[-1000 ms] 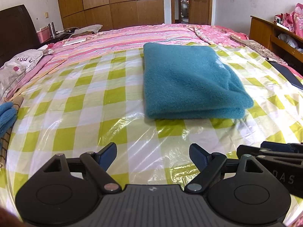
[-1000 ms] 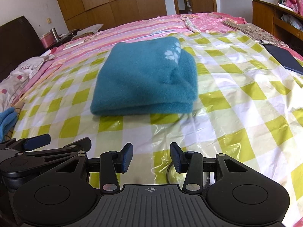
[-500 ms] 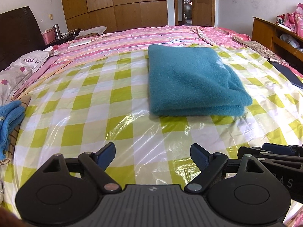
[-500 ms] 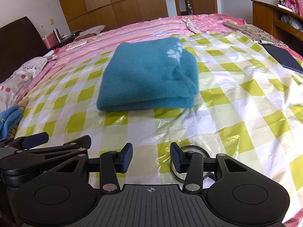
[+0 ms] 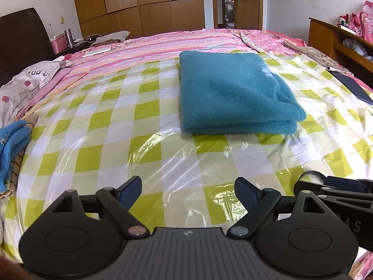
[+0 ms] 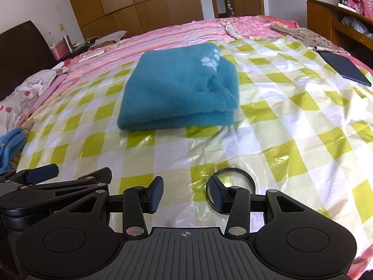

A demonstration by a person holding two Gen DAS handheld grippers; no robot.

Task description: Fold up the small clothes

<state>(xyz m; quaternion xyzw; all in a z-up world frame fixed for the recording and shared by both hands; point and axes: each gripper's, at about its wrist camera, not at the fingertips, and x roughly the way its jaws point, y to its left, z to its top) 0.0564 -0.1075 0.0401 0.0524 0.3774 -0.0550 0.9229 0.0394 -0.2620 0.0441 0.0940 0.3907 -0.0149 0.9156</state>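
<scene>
Both views have drawn slightly back since earlier; teal folded garment (image 5: 235, 93) unmoved on the bed's checked sheet (image 5: 98, 140). Left tongs (image 5: 187, 190) gape wide, empty. Right tongs (image 6: 185, 192) part-open, empty, beside a black ring (image 6: 247, 175).

A teal fleece garment (image 5: 235, 93) lies folded into a thick, neat rectangle on the green-checked plastic sheet (image 5: 144, 140), its folded edge facing the cameras, a pale paw print (image 6: 211, 60) on top.

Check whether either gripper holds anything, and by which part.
Nothing is held. The left gripper and right gripper are both open above the checked sheet, short of the folded teal garment.
</scene>
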